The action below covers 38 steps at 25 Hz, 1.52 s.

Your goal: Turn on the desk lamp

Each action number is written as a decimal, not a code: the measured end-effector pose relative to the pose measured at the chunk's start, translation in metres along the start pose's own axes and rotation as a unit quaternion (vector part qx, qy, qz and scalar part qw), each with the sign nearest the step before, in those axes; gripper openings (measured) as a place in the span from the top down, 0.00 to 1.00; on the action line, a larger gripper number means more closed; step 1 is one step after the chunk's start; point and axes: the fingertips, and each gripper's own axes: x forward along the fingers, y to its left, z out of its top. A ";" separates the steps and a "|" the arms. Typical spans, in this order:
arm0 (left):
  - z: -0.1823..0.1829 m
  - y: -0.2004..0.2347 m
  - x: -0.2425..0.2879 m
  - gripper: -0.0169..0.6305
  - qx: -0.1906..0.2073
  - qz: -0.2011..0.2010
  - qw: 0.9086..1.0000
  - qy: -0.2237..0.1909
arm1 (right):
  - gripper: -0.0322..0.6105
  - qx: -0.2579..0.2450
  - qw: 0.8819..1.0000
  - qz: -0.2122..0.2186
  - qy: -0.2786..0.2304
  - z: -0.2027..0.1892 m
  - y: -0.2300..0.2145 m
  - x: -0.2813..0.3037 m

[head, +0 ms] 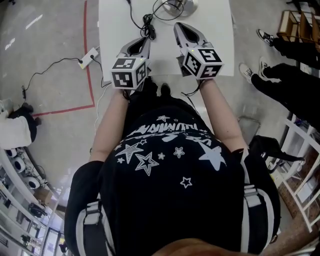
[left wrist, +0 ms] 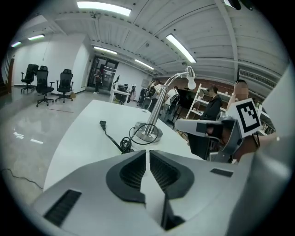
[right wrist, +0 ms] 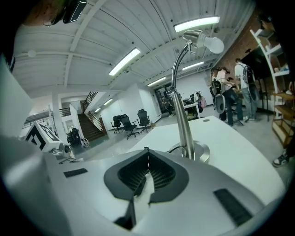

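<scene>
The desk lamp stands at the far side of the white table [head: 215, 30], with a round metal base [left wrist: 148, 133], a curved chrome pole [right wrist: 182, 117] and a bare white bulb [right wrist: 213, 44] that looks unlit. Its black cable [left wrist: 115, 140] lies coiled beside the base, the plug [left wrist: 102, 123] loose on the table. My left gripper [head: 145, 44] hovers over the near table edge, jaws shut with nothing between them [left wrist: 147, 151]. My right gripper [head: 181, 26] is beside it, nearer the lamp base [head: 184, 5], jaws also shut and empty [right wrist: 147, 150].
A white power strip [head: 89, 56] with a cord lies on the floor left of the table, by a red tape line [head: 86, 50]. People stand at the right [head: 280, 75]. Shelving [head: 300, 165] lines the right side; office chairs [left wrist: 44, 83] stand far off.
</scene>
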 end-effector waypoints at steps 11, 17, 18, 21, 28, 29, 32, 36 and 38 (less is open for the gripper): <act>-0.039 -0.006 0.033 0.87 0.013 -0.032 0.995 0.095 | 0.94 0.005 1.000 -0.006 0.018 -0.001 -0.004 0.019; -0.042 0.000 0.049 0.85 0.007 -0.019 0.993 0.113 | 0.94 0.007 1.000 -0.007 0.020 0.005 -0.009 0.029; -0.043 0.001 0.052 0.83 0.005 -0.018 0.993 0.114 | 0.94 0.007 1.000 -0.008 0.021 0.003 -0.010 0.030; -0.043 0.004 0.057 0.81 0.005 -0.011 0.992 0.123 | 0.94 0.006 1.000 -0.009 0.027 0.000 -0.011 0.032; -0.055 0.017 0.065 0.81 0.007 0.023 0.987 0.158 | 0.94 0.003 0.999 -0.012 0.051 -0.008 -0.018 0.038; -0.056 0.018 0.066 0.81 0.006 0.025 0.987 0.159 | 0.94 0.002 0.999 -0.012 0.053 -0.009 -0.019 0.039; -0.056 0.019 0.068 0.81 0.002 0.022 0.987 0.161 | 0.94 0.003 0.998 -0.015 0.059 -0.014 -0.022 0.042; -0.055 0.014 0.069 0.81 0.000 0.015 0.986 0.165 | 0.94 0.003 0.998 -0.020 0.063 -0.016 -0.022 0.041; -0.056 0.011 0.070 0.81 -0.004 0.012 0.986 0.166 | 0.94 0.003 0.998 -0.021 0.063 -0.016 -0.021 0.040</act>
